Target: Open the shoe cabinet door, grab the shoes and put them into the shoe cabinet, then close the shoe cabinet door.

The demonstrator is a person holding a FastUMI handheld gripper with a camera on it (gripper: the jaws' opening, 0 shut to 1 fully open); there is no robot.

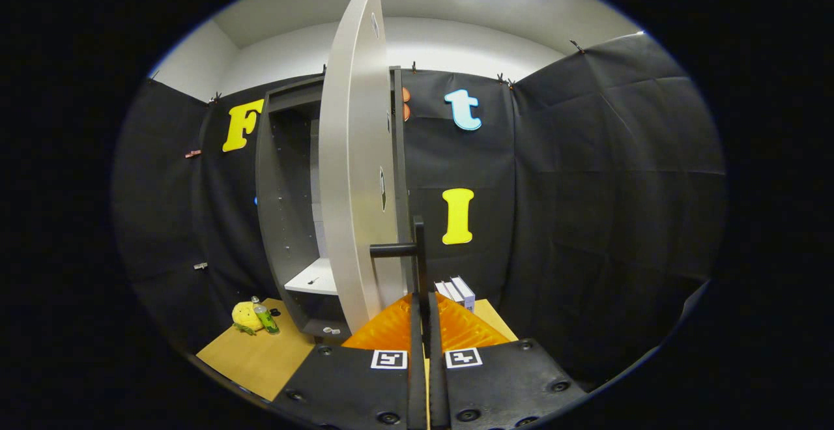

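Note:
The shoe cabinet stands ahead to the left, dark grey, with a white shelf inside. Its pale door is swung wide open and I see it nearly edge-on, just left of my fingers. A black handle sticks out from the door's edge, and its upright bar runs down between my fingertips. My gripper is shut on that bar, both fingers pressed against it.
A yellow plush toy and a green bottle lie on the wooden floor board left of the cabinet. Some white boxes stand beyond my fingers to the right. Black cloth walls close in on all sides.

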